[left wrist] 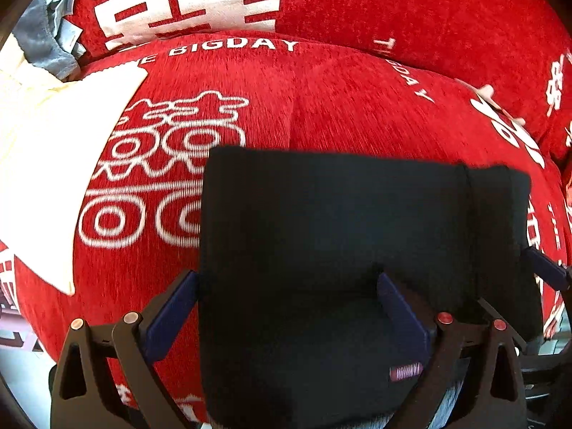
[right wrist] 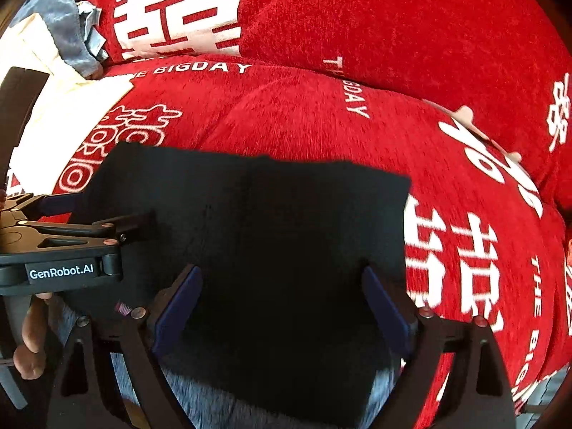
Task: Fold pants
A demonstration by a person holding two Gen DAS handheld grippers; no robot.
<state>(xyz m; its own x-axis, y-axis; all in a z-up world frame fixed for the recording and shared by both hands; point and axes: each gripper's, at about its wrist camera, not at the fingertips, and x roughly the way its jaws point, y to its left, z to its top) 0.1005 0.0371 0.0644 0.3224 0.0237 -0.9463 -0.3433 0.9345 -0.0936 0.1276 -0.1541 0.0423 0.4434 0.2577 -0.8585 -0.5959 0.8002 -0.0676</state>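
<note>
The black pants [left wrist: 339, 236] lie folded into a compact rectangle on the red cushion [left wrist: 321, 100]; they also show in the right wrist view [right wrist: 257, 221]. My left gripper [left wrist: 287, 280] is open, its blue fingers [left wrist: 397, 307] spread over the pants' near left part, one finger beside the left edge. My right gripper [right wrist: 282, 279] is open over the pants' near right part. The left gripper also shows from the side in the right wrist view [right wrist: 118, 214], at the pants' left edge. A small pink label [left wrist: 405, 371] sits on the pants.
The sofa is covered in red fabric with white characters and "THE BIGDAY" lettering [right wrist: 200, 69]. A cream cloth [left wrist: 46, 150] and a grey-blue garment [left wrist: 46, 39] lie at the left. A red back cushion [right wrist: 393, 28] rises behind. A hand [right wrist: 30, 336] holds the left gripper.
</note>
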